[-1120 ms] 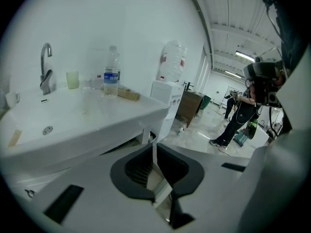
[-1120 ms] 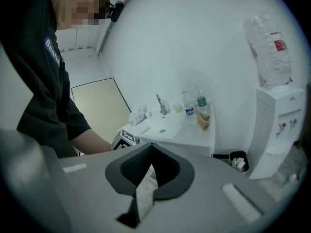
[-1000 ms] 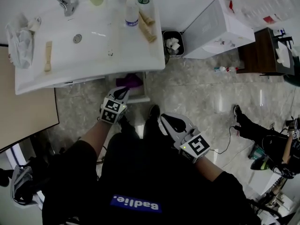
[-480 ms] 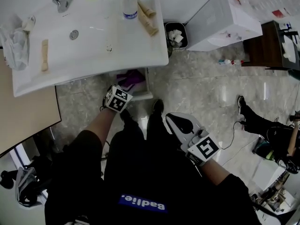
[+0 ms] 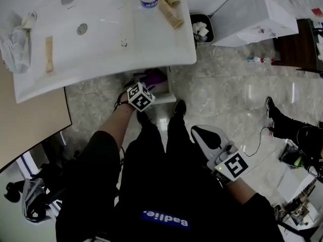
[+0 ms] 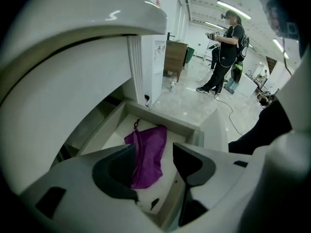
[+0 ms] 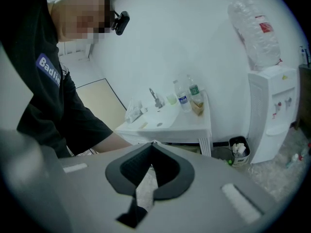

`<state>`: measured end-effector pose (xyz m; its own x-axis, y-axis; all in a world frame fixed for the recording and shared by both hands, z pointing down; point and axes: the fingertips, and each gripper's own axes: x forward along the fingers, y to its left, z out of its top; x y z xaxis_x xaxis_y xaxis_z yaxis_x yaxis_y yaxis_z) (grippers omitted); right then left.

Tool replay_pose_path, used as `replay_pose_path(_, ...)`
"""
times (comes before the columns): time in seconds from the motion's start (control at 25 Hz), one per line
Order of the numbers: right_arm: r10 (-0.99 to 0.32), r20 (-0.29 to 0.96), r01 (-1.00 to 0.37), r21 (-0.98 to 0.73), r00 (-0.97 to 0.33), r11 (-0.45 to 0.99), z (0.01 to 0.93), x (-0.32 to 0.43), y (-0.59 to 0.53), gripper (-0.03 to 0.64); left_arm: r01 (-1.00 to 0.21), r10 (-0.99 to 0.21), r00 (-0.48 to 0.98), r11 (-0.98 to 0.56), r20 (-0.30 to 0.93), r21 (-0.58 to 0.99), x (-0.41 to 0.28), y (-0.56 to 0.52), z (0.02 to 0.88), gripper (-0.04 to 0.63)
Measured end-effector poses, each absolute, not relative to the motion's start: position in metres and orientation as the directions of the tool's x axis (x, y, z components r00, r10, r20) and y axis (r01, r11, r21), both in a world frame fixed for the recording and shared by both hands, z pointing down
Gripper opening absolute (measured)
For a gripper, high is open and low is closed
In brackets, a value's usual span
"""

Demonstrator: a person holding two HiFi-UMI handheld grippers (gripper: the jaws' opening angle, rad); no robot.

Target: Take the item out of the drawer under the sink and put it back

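Left gripper [image 6: 154,154] is being lowered into the drawer [image 6: 160,115], jaws being opened over the purple bag [image 6: 150,140], not yet gripping it.

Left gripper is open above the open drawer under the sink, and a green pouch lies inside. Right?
No: the pouch is purple, not green, as the left gripper view shows. The left gripper, its fingers having just been opening and gripping nothing, does hang above the open drawer.

Even bright indoor light, ceiling strips [image 6: 233,9], glare on floor [image 5: 251,92], fisheye edges w/ dark vignette
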<state>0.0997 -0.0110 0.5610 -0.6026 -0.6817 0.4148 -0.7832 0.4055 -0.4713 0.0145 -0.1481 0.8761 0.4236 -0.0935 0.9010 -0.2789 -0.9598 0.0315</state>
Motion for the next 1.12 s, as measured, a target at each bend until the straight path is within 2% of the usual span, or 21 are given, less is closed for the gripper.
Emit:
replay_pose_path(0.96,-0.668,0.503,-0.82,-0.48,-0.549,0.312,0.608,0.117,0.002,0.002,-0.195,-0.043,0.197,-0.981,0.98,-0.004,0.003,-0.171,0.965,0.213)
replay_pose_path(1.12,-0.668,0.505,-0.819,-0.487,-0.547,0.303,0.607,0.122,0.002,0.002,-0.144,-0.034,0.151,-0.99,0.988,-0.012,0.003,-0.172,0.965,0.127)
